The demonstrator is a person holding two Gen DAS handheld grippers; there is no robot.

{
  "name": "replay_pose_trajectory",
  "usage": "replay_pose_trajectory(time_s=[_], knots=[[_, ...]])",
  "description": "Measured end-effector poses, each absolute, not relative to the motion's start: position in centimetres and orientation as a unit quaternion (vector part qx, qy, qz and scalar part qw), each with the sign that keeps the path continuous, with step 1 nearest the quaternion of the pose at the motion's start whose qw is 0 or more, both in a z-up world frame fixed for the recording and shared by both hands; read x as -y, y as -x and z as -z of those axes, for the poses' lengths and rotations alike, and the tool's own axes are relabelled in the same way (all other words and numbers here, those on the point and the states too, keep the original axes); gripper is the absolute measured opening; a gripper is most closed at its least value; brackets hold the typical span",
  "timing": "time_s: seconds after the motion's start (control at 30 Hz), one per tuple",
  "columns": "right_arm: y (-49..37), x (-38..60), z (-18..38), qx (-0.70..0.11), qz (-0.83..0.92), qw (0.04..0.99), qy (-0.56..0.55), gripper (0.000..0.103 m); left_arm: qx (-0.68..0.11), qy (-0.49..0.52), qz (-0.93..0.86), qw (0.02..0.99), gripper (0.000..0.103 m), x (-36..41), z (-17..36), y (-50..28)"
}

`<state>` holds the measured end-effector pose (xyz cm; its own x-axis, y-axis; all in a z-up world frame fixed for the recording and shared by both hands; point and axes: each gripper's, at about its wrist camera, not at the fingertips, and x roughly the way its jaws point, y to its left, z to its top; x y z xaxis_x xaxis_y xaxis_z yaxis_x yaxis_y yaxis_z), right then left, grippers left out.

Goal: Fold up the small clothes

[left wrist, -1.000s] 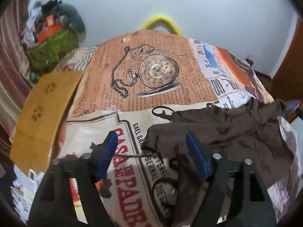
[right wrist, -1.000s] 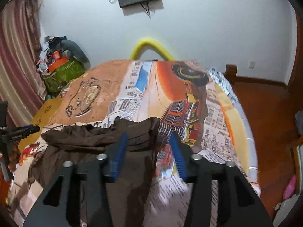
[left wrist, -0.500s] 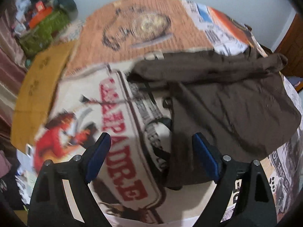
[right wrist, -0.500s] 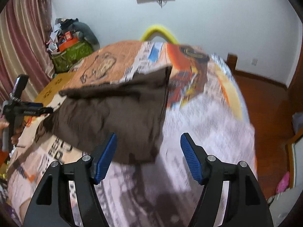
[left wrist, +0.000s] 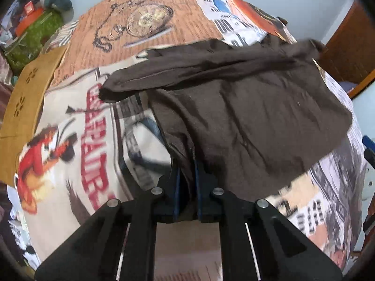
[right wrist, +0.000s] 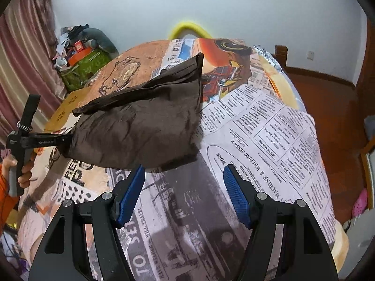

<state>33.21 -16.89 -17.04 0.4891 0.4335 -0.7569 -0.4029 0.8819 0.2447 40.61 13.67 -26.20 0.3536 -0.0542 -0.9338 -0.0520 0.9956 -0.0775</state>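
My left gripper (left wrist: 186, 182) pinches the crumpled dark brown cloth garment (left wrist: 246, 107) at frame centre; my right gripper (right wrist: 184, 194) gapes empty and should take the near hem squarely.

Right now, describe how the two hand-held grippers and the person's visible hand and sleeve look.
Left hand-held gripper: matte black angular frame with triangular cut-outs, silver round bolts and blue finger pads. Right hand-held gripper: the same build, its ribbed blue pads clearly textured. Seen from the right wrist camera, the left tool has small white lettering on its black body and a grey handle. The left hand is bare-skinned with an orange sleeve.
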Motion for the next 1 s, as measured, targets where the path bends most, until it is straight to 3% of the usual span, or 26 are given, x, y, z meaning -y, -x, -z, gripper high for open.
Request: replay_pose_trajectory(time_s=[0.47,0.53,0.6,0.77,0.9,1.0], knots=[[-29.7,17.9,15.7,-0.432,-0.254,0.865,-0.008,0.066,-0.591,0.07,0.093,0.798,0.01,-3.5,24.6,-34.1],[-29.3,18.3,15.3,-0.428,-0.252,0.868,-0.009,0.066,-0.59,0.056,0.089,0.8,0.017,-2.0,24.2,-33.7],[-28.9,18.8,15.1,-0.426,-0.248,0.87,-0.012,0.066,-0.589,0.047,0.085,0.803,0.037,-1.4,23.7,-33.5],[-28.2,19.2,15.1,-0.428,-0.243,0.87,-0.013,0.066,-0.566,0.059,0.081,0.818,0.044,-2.6,21.5,-32.2],[-28.4,18.9,15.6,-0.434,-0.239,0.869,-0.006,0.066,-0.521,0.05,0.026,0.852,0.059,-6.3,19.2,-32.4],[-29.1,18.5,16.0,-0.439,-0.238,0.866,-0.009,0.066,-0.5,0.062,-0.014,0.864,0.063,-10.0,18.1,-33.2]])
